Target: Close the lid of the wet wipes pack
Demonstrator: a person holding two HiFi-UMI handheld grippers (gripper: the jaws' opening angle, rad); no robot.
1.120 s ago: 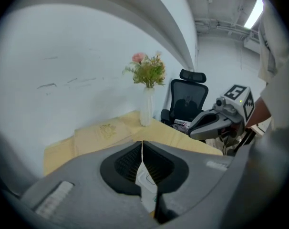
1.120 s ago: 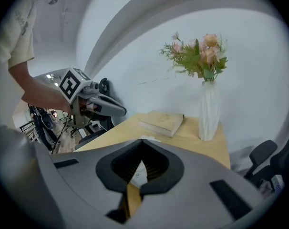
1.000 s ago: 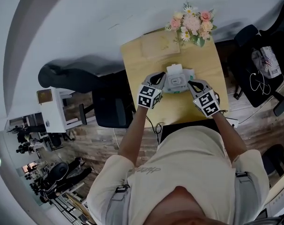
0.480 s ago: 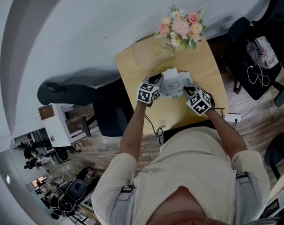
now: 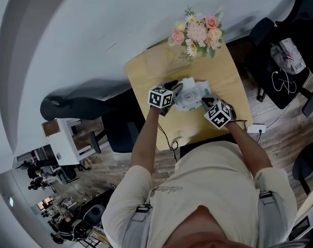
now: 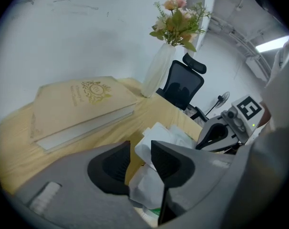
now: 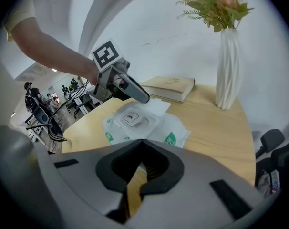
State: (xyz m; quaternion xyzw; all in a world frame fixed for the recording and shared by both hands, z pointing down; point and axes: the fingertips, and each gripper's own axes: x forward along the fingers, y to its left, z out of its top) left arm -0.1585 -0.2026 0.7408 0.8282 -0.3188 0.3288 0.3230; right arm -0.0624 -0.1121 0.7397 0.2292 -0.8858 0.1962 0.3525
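Moved: both claws sank to the wipes pack (image 5: 190, 98).
Left claw (image 6: 140, 149): opening, pack between, not pinched.
Right claw (image 7: 141, 144): pressed together, empty.
Next: press lid (image 7: 131, 118) shut.

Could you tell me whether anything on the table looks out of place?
Only the wipes pack: its lid appears flipped back, open, lying toward the book. Nothing else stands out.

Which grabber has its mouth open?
The left gripper: its jaws are apart and opening, with the wet wipes pack showing through the gap. The right gripper has its jaws together on nothing.
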